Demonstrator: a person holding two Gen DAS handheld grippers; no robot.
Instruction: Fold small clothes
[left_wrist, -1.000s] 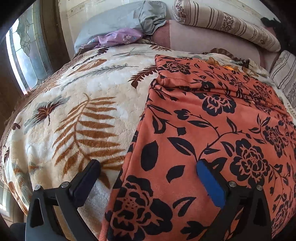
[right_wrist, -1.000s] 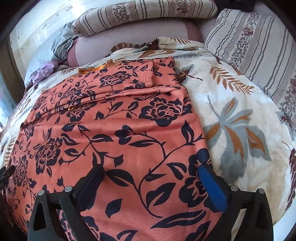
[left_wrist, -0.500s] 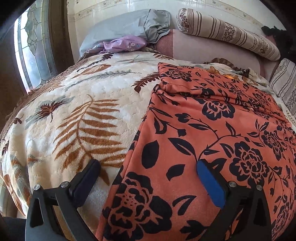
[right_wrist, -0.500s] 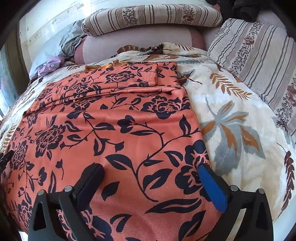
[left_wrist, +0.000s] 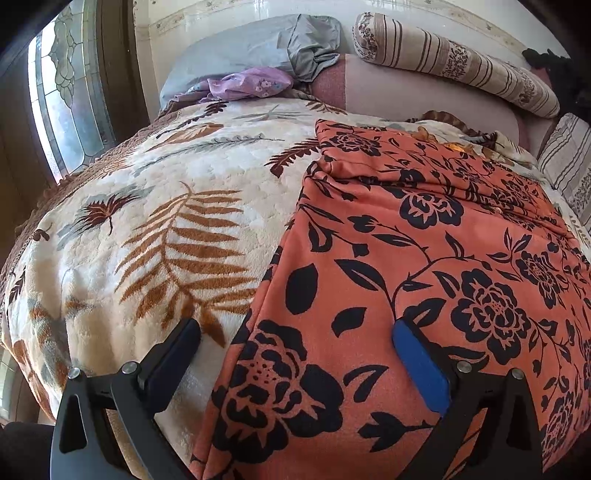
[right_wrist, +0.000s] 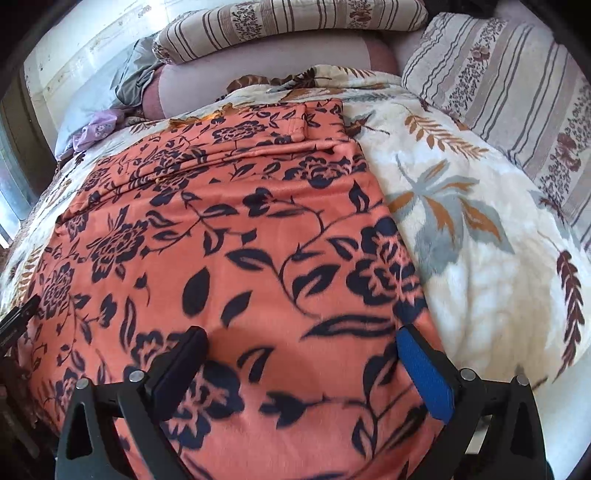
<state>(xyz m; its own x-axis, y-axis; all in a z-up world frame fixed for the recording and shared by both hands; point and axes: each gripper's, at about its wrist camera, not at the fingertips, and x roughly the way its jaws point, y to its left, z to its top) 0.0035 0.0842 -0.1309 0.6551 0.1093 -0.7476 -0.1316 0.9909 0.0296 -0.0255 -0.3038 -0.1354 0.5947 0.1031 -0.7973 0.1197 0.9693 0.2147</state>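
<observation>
Setting: bed, leaf-print blanket (left_wrist: 155, 206) as work surface, striped pillows (right_wrist: 509, 92) far ahead by the headboard, window off to the left claw's left.
Garment: orange floral cloth (left_wrist: 406, 258) spread flat on blanket, long axis running away from both claws; far end shows one crosswise fold or waistband ridge, can't tell which.
Left claw: left gripper (left_wrist: 295, 350) fingers wide apart, nothing held. Left finger over bare blanket, blue-padded right finger over cloth, so the cloth's left edge runs between them. Contact with fabric: can't tell.
Right claw: right gripper (right_wrist: 303, 354) fingers wide apart, nothing held. Both fingers over cloth, blue one near its right edge; blanket just beyond to the right.
Other stuff: purple cloth (left_wrist: 243, 83) and grey bedding (left_wrist: 258, 48) far ahead, well apart from garment.
Progress: early, by my read. Cloth laid out and fairly smooth, no main fold visible near the claws.
Left to do: likely pinch both near corners, carry them forward to the far end, flatten, fold again.
</observation>
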